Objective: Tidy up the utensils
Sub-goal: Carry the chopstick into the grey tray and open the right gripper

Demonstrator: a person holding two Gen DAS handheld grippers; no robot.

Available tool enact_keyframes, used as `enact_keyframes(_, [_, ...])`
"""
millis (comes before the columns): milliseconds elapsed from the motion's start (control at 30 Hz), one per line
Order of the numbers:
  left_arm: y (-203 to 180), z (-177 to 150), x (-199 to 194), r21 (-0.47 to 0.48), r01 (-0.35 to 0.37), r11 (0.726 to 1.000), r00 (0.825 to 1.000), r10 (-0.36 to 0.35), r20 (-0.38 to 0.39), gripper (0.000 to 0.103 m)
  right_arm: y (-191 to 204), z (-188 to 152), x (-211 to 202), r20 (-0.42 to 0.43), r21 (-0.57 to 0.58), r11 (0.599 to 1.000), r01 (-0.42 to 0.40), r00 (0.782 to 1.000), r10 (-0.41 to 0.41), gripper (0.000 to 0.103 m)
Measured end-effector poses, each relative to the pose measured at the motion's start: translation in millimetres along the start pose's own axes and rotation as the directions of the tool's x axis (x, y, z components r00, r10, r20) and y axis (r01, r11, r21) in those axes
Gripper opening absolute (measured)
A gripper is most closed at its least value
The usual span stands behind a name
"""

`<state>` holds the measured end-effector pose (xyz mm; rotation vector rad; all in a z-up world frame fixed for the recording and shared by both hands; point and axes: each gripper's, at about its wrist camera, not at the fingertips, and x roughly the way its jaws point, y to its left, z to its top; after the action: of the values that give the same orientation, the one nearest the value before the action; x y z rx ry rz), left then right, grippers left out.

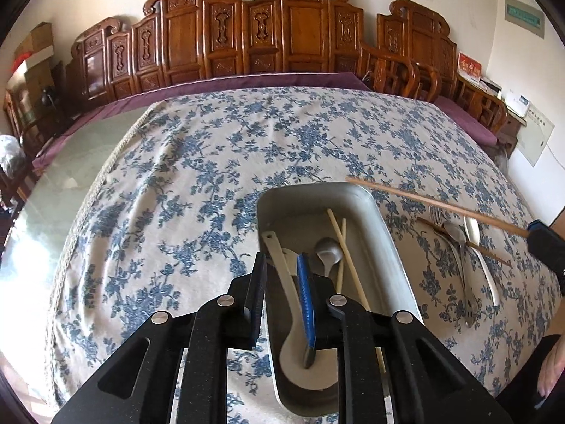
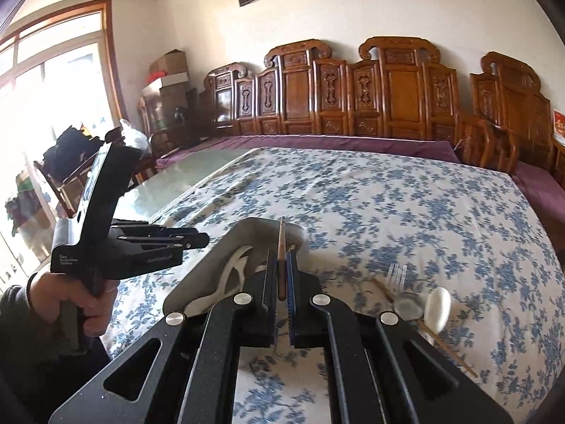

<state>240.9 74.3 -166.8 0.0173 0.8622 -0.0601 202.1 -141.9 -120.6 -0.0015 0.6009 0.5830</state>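
- now the right gripper (image 2: 281, 296) is carrying a dark chopstick (image 2: 281, 247), its jaws closing on the lower end, the tip pointing over the metal tray (image 1: 388, 233).
- judging by this, it should be lowering the stick flat, lengthwise beside the pale chopsticks (image 1: 344, 247) already in the tray.
- the left gripper (image 1: 282, 282) is hovering with jaws parted and holding nothing, one finger over the white spoon (image 1: 282, 275) inside.
- a fork (image 1: 437, 216), spoons and another chopstick are lying on the tabletop (image 1: 176, 194) right of the tray.

tablecloth (image 1: 212, 176) – white, blue floral | tray (image 1: 385, 233) – grey | chopstick (image 1: 438, 203) – brown
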Motion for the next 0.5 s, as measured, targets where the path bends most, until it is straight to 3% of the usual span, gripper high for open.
enact_keyframes(367, [26, 3, -5, -0.036, -0.023, 0.999, 1.0, 0.023, 0.008, 0.034, 30, -6, 48, -0.076, -0.037, 0.999, 0.011, 0.997, -0.013, 0.006])
enact_keyframes(500, [33, 3, -5, -0.053, -0.035, 0.998, 0.999, 0.036, 0.014, 0.034, 33, -9, 63, -0.096, -0.034, 0.999, 0.034, 0.995, -0.037, 0.006])
